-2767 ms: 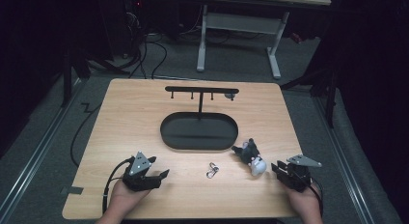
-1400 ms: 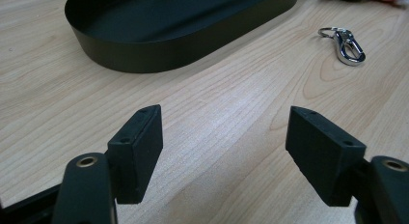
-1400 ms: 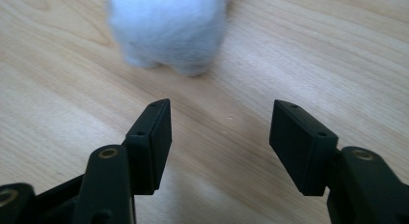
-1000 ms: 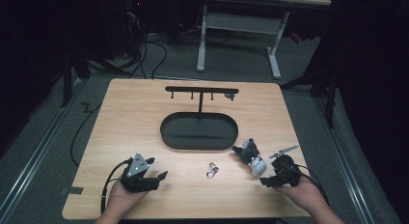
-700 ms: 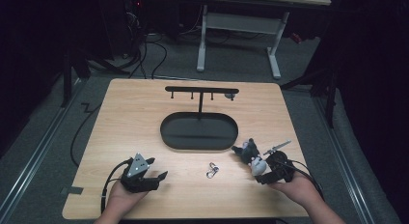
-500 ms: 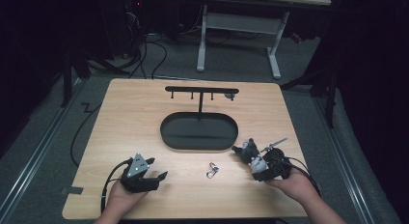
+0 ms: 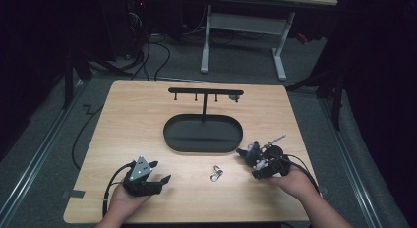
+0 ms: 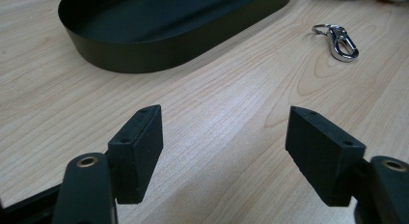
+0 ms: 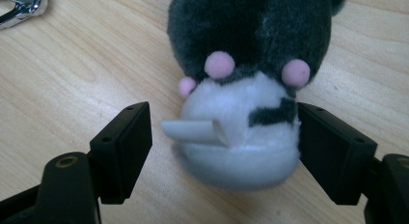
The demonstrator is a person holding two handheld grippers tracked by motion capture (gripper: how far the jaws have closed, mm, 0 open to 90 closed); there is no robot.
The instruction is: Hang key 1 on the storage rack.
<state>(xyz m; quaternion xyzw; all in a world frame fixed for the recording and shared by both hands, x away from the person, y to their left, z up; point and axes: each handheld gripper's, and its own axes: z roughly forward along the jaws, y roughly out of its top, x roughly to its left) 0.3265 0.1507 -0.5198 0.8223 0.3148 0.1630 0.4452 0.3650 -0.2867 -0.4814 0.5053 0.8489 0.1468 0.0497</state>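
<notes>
A small plush toy (image 7: pixel 252 153), dark grey with a white end and pink dots, lies on the table to the right of the black oval tray (image 7: pixel 196 137). My right gripper (image 7: pixel 259 164) is open, its jaws on either side of the plush toy's (image 9: pixel 241 79) white end. In the right gripper view the right jaw is at the fur and the left jaw stands apart from it. A white tag sticks out of the toy. My left gripper (image 7: pixel 161 172) rests open and empty at the front left of the table. A silver key clip (image 7: pixel 216 173) lies between the two grippers.
A black rack with small hooks (image 7: pixel 205 93) stands behind the tray. In the left gripper view the tray wall (image 8: pixel 159 52) is ahead and the key clip (image 8: pixel 337 38) is at upper right. Bare wood lies between the left gripper (image 8: pixel 224 142) and the tray.
My right gripper has moved left from the table's right edge to the plush toy and now straddles its white end. The left gripper has stayed put.
</notes>
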